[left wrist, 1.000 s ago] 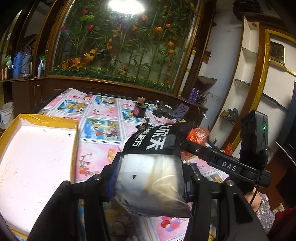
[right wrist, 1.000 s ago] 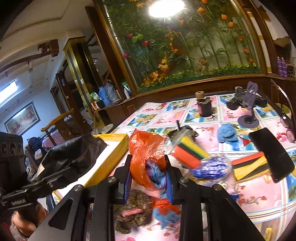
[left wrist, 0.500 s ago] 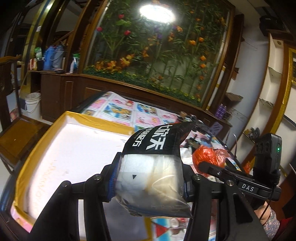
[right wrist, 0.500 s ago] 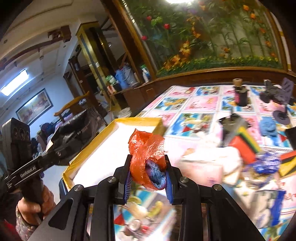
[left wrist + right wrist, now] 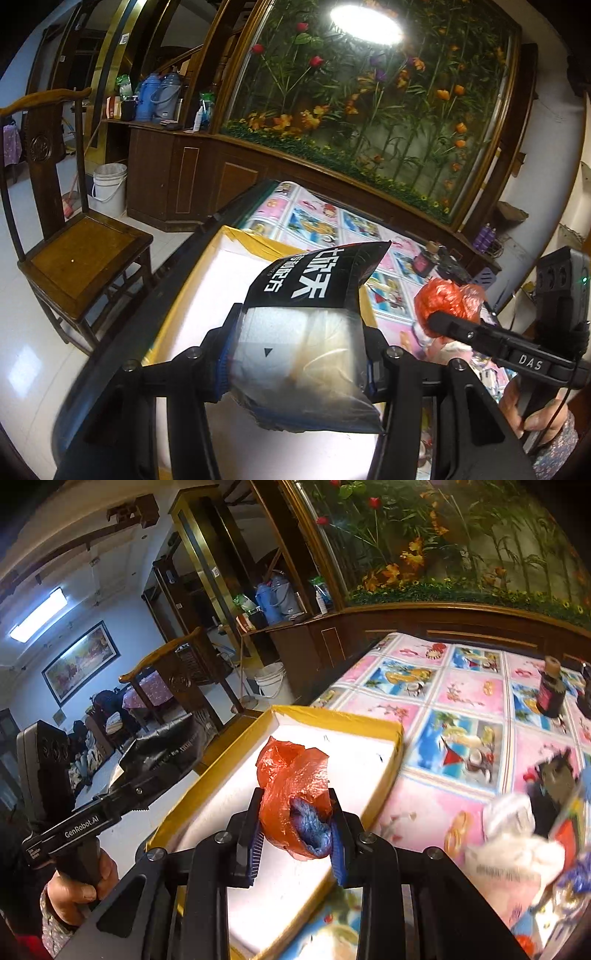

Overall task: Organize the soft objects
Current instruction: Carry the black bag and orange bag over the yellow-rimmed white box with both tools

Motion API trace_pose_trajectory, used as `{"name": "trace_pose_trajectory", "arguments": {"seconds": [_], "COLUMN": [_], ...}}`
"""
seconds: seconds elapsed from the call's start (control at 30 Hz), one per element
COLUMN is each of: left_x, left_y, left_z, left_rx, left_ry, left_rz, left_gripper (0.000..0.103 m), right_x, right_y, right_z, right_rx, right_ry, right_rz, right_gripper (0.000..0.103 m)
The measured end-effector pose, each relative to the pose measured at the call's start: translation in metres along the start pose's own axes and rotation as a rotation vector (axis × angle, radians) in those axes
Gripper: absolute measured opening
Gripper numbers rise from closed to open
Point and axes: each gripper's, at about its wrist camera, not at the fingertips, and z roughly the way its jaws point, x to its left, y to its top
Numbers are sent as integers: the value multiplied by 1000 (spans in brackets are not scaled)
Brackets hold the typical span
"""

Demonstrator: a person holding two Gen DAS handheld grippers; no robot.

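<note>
Right wrist view shows my right gripper (image 5: 295,825) clamped on the orange bag (image 5: 295,786) above the yellow-rimmed tray (image 5: 334,714), left gripper (image 5: 299,354) pinching the black-topped pouch (image 5: 306,321) at nine o'clock, seemingly over it too, so I lower both before letting go.

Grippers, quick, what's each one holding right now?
Left gripper: closed on a black-and-clear packet.
Right gripper: closed on an orange bag.

Both wrist views look steeply down, close over the shared yellow-rimmed tray (image 5: 258,242).
</note>
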Motion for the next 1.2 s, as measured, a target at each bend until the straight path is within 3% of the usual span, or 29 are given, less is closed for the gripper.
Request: {"name": "trace_pose_trajectory", "arguments": {"seconds": [0.27,0.6,1.1,1.2], "left_x": [21,32,41,42], "left_y": [36,40,31,33], "left_z": [63,146,172,172], "left_rx": [141,294,331,322], "left_ry": [60,96,103,97], "left_rz": [4,-60,-105,-118], "left_gripper": [52,52,55,66], "right_x": [-6,-32,-57,-56], "right_y": [52,64,59,58], "right_z": [61,150,183,184], "right_rx": [59,177,230,236], "right_ry": [-66,-146,-177,-178], "right_rz": [18,42,84,79], "right_gripper": [32,32,35,39]}}
